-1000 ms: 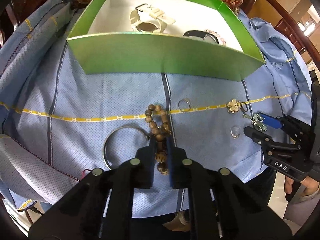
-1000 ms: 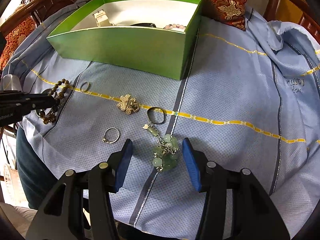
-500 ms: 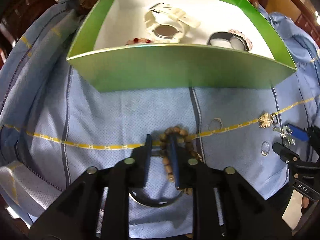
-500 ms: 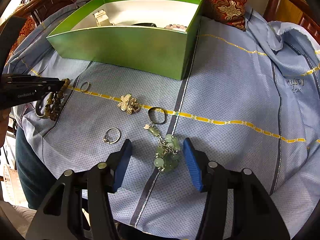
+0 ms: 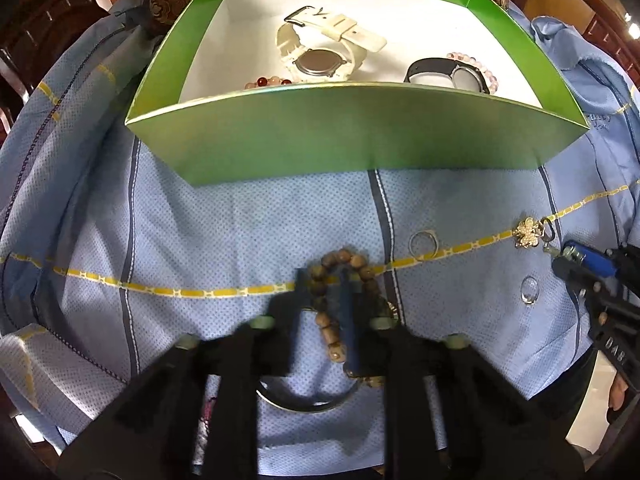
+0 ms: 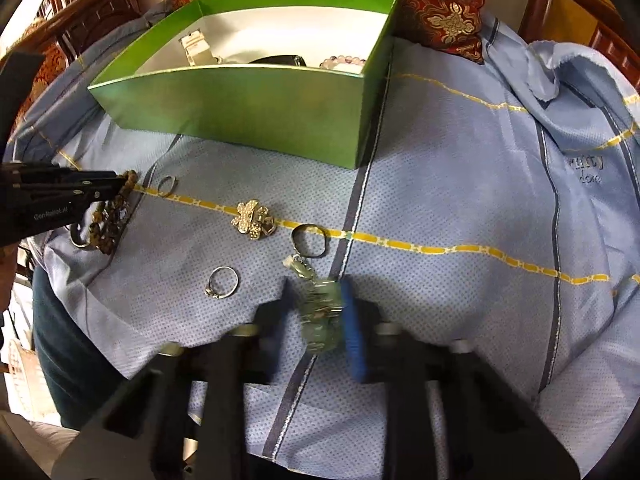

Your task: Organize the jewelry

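Note:
My left gripper [image 5: 324, 280] is shut on the brown wooden bead bracelet [image 5: 344, 264] and holds it above the blue cloth, short of the green box [image 5: 360, 136]. The bracelet also shows at the left of the right wrist view [image 6: 114, 216]. My right gripper [image 6: 316, 300] is shut on the green bead keychain charm [image 6: 320, 312], whose key ring [image 6: 310, 240] lies on the cloth. The box holds a white watch [image 5: 320, 52], a black watch [image 5: 444, 72] and bead bracelets.
A silver bangle [image 5: 304, 400] lies under my left gripper. A flower brooch [image 6: 252, 220], a stone ring [image 6: 222, 282] and a plain ring [image 6: 166, 185] lie on the cloth. Red cushions and wooden chair arms stand behind the box.
My left gripper has lifted the wooden bracelet and moved toward the box. My right gripper's fingers have closed in on the green charm.

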Action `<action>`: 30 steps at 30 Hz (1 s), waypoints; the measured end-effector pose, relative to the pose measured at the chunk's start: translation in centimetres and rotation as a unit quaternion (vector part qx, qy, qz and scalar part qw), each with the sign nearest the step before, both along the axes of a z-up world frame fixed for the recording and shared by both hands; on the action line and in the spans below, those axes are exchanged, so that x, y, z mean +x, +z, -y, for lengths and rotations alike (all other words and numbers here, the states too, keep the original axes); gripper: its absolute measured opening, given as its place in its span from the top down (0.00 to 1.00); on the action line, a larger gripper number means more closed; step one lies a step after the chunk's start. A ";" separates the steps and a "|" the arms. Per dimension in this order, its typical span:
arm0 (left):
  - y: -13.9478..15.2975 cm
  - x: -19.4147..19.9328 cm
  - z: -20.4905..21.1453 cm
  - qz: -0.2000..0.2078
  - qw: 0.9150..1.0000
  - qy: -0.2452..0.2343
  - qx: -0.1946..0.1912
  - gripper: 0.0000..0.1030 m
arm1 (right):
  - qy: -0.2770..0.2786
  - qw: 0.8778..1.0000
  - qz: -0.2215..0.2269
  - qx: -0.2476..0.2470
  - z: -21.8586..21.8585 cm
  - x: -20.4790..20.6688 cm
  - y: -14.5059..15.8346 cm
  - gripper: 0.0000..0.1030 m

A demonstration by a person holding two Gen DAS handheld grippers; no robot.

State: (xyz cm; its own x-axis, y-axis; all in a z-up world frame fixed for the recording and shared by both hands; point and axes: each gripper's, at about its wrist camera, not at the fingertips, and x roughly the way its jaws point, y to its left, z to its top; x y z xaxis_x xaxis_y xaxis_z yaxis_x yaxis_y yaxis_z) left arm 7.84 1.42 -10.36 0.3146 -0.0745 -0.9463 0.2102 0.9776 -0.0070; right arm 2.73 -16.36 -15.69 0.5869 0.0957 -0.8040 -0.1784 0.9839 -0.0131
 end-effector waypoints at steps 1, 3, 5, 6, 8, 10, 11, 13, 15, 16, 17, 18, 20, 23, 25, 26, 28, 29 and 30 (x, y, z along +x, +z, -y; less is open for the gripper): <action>0.1 -0.1 -0.3 0.000 1.000 0.001 -0.002 0.92 | 0.000 1.000 0.000 0.002 0.1 0.0 0.0 0.82; 0.2 -0.3 -0.6 0.001 1.000 0.005 -0.006 0.92 | -0.003 1.000 0.002 0.001 0.1 0.0 0.0 0.83; 0.6 -0.5 -0.7 0.004 1.000 0.008 -0.011 0.92 | -0.005 1.000 0.005 -0.007 -0.1 0.0 0.1 0.84; 0.9 -0.6 -0.7 0.007 1.000 0.008 -0.013 0.92 | -0.006 1.000 0.008 -0.015 -0.2 -0.1 0.2 0.84; 1.6 -0.7 -0.8 0.014 1.000 0.007 -0.016 0.92 | -0.007 1.000 0.013 -0.027 -0.5 -0.2 0.4 0.84; 2.4 -0.8 -0.8 0.023 1.000 0.005 -0.019 0.92 | -0.007 0.999 0.019 -0.031 -0.6 -0.3 0.8 0.84; 2.7 -0.6 -1.0 0.025 0.999 0.005 -0.020 0.92 | -0.007 0.999 0.022 -0.032 -0.7 -0.4 1.0 0.84; 3.3 -0.7 -1.1 0.029 0.999 0.005 -0.026 0.92 | -0.006 0.999 0.026 -0.031 -0.8 -0.5 1.3 0.84; 3.5 -0.6 -1.2 0.031 0.999 0.005 -0.029 0.92 | -0.007 0.999 0.026 -0.029 -0.7 -0.5 1.3 0.84; 3.6 -0.7 -1.4 0.031 0.999 0.005 -0.030 0.92 | -0.008 0.999 0.026 -0.028 -0.7 -0.5 1.2 0.84; 3.6 -0.7 -1.5 0.031 0.999 0.006 -0.031 0.92 | -0.010 0.999 0.024 -0.026 -0.7 -0.5 1.1 0.84; 3.6 -0.9 -1.8 0.030 0.999 0.007 -0.031 0.92 | -0.012 0.999 0.023 -0.024 -0.6 -0.6 1.1 0.84; 3.7 -1.0 -2.3 0.030 0.999 0.013 -0.036 0.92 | -0.014 0.999 0.022 -0.018 -0.4 -0.6 1.1 0.84; 4.8 -1.2 -3.2 0.037 0.998 0.019 -0.053 0.92 | -0.016 0.999 0.028 -0.006 0.0 -0.8 1.8 0.84; 6.1 -1.4 -3.3 0.051 0.997 0.017 -0.060 0.92 | -0.015 0.999 0.038 -0.004 0.1 -1.0 2.7 0.84; 6.9 -1.5 -3.4 0.060 0.996 0.016 -0.061 0.92 | -0.014 0.999 0.048 -0.004 0.0 -1.1 3.4 0.84; 8.3 -1.5 -3.3 0.075 0.995 0.015 -0.061 0.92 | -0.010 0.998 0.064 -0.005 -0.1 -1.1 4.8 0.84; 9.1 -1.5 -3.3 0.084 0.995 0.014 -0.061 0.92 | -0.007 0.997 0.076 -0.004 -0.2 -1.1 5.8 0.84; 9.9 -1.4 -3.3 0.092 0.994 0.012 -0.060 0.92 | -0.003 0.996 0.087 -0.002 -0.4 -1.0 6.8 0.84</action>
State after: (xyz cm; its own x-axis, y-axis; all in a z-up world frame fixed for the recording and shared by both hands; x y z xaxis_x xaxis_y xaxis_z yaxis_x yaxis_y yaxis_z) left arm 6.40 4.67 -0.49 0.4843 -0.1736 -0.8575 0.1950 0.9769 -0.0876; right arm 1.72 -15.95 -8.92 0.7174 0.0883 -0.6911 -0.1664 0.9849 -0.0468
